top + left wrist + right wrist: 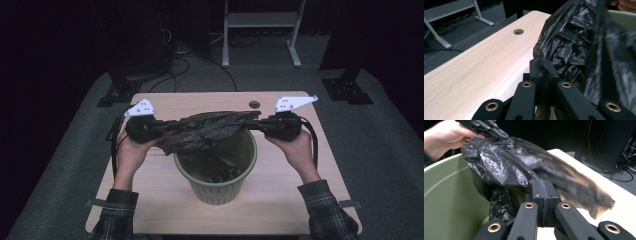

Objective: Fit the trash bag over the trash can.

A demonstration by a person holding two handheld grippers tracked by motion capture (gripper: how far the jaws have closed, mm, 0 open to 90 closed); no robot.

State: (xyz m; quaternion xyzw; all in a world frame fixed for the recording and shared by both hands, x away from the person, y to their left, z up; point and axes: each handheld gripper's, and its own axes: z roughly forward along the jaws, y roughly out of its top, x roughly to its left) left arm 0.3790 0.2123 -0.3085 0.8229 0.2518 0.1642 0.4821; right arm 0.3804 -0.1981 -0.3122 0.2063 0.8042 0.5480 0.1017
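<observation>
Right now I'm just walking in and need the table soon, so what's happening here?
A person is stretching a black plastic bag over a green bin on the wooden table. The left gripper and right gripper each pinch an edge of it, jaws shut. Part of the bag hangs inside the bin; it isn't fitted round the rim.

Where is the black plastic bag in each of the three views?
High view: black plastic bag at centre, stretched above the green bin.
Left gripper view: right half, beside the table.
Right gripper view: centre, draped across.
Shared landmark: the green bin's rim.
</observation>
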